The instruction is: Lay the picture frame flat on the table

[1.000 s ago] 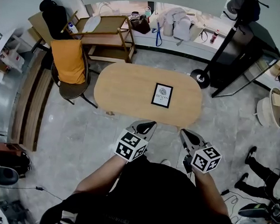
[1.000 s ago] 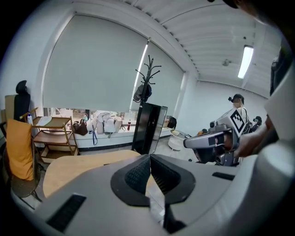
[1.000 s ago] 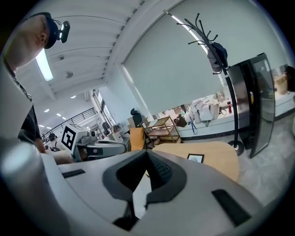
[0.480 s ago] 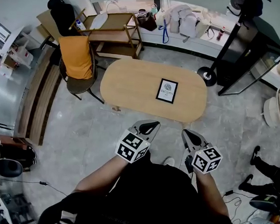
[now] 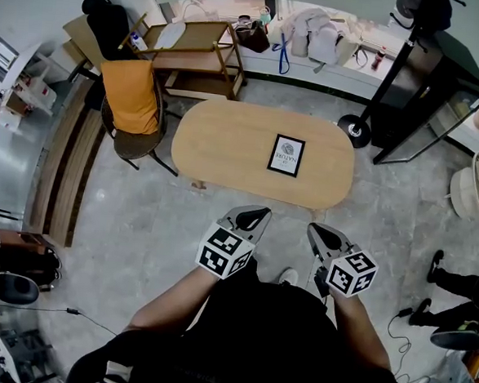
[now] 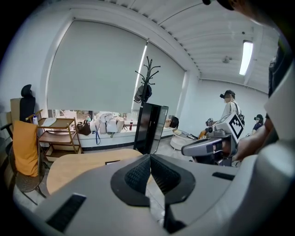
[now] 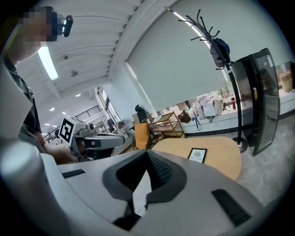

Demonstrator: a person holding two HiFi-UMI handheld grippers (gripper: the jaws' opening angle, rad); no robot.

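While pic frame (image 5: 286,156) lies flat on table (image 5: 218,144), L gripper (image 5: 261,213) & R gripper (image 5: 313,228) sit pinched shut, empty.

Office-like workroom: oval table (image 5: 226,145), coat stand (image 6: 148,76), roller blinds (image 6: 97,69), ceiling strip light (image 6: 244,57), wooden trolley (image 5: 197,40).

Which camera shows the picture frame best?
The head view: the picture frame lies flat on the table, seen from above. The right gripper view shows it small, slanted; the left gripper view, only a dark sliver.
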